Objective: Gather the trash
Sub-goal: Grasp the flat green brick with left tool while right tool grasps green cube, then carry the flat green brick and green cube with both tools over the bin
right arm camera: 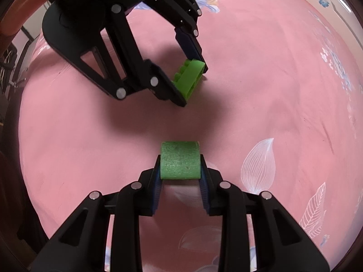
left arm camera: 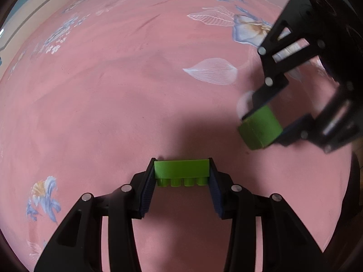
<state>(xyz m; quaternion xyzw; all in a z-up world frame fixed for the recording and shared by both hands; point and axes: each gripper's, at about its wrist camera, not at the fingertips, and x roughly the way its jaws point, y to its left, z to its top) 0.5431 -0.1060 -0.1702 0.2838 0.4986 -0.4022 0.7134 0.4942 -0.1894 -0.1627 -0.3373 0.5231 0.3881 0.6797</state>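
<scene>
My left gripper [left arm camera: 181,170] is shut on a green studded toy brick [left arm camera: 181,168], its studs facing me, held just above the pink bedsheet [left arm camera: 113,90]. The same brick [right arm camera: 189,78] shows in the right wrist view between the left gripper's fingers [right arm camera: 195,81]. My right gripper [right arm camera: 180,161] is shut on a green foam-like block [right arm camera: 180,159]. That block [left arm camera: 261,128] shows at the right of the left wrist view, held in the right gripper [left arm camera: 263,127]. The two grippers face each other, a short way apart.
The pink sheet carries blue flower prints [left arm camera: 247,29] and white leaf prints [right arm camera: 258,163]. A pale wall or headboard [left arm camera: 34,11] runs along the bed's far edge. Dark furniture and wires [right arm camera: 9,68] stand beyond the sheet's left side.
</scene>
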